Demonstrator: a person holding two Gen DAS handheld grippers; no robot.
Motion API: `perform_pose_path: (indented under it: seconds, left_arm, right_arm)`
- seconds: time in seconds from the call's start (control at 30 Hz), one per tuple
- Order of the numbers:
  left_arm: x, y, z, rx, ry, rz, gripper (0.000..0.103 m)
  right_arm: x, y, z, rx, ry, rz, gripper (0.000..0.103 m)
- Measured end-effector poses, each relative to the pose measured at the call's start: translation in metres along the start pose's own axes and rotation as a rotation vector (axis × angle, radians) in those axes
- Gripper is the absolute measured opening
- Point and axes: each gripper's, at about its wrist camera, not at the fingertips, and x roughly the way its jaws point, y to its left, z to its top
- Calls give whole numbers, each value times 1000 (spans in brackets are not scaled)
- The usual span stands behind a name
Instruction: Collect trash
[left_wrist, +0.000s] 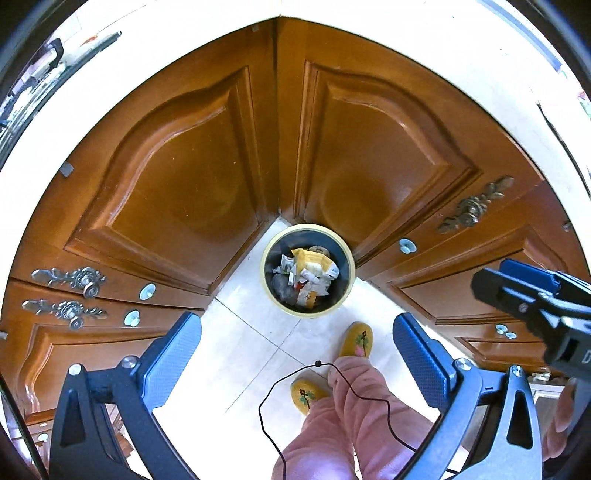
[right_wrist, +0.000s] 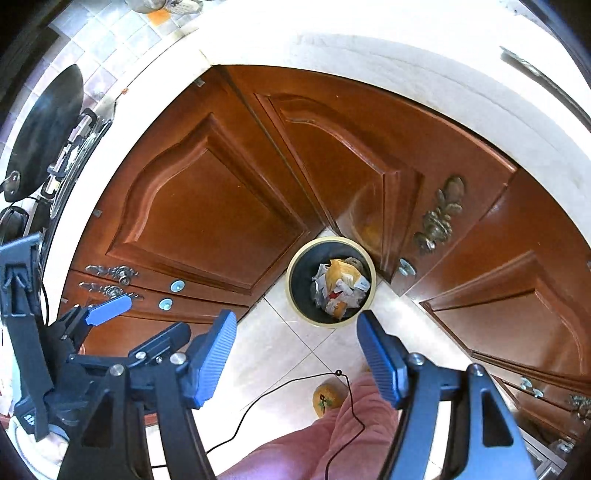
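Nearest, the left tool (left_wrist: 297, 354) hangs with its blue pads spread wide and nothing between them; the right tool (right_wrist: 295, 350) is likewise parted and bare. Beneath them are pink trouser legs (left_wrist: 332, 424) and yellow slippers (left_wrist: 357, 339) on the pale tiled floor (left_wrist: 243, 332). Farther down, the round bin (left_wrist: 308, 270) stands in the corner where the wooden cabinet doors (left_wrist: 177, 177) meet, crumpled wrappers (left_wrist: 310, 275) lying inside it. The worktop (right_wrist: 369, 40) rims the top.
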Motion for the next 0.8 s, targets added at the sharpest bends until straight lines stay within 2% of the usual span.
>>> perform_pose_path:
  seconds: [0.27,0.8]
  left_arm:
    - [-40,-5,-11,17,-32,8,102]
    - [-185,-26,27,44,-272,0,102]
  right_arm:
    - [-37,9,-11,9,-62,5,68]
    - [-167,28,9,5,-294,-13,68]
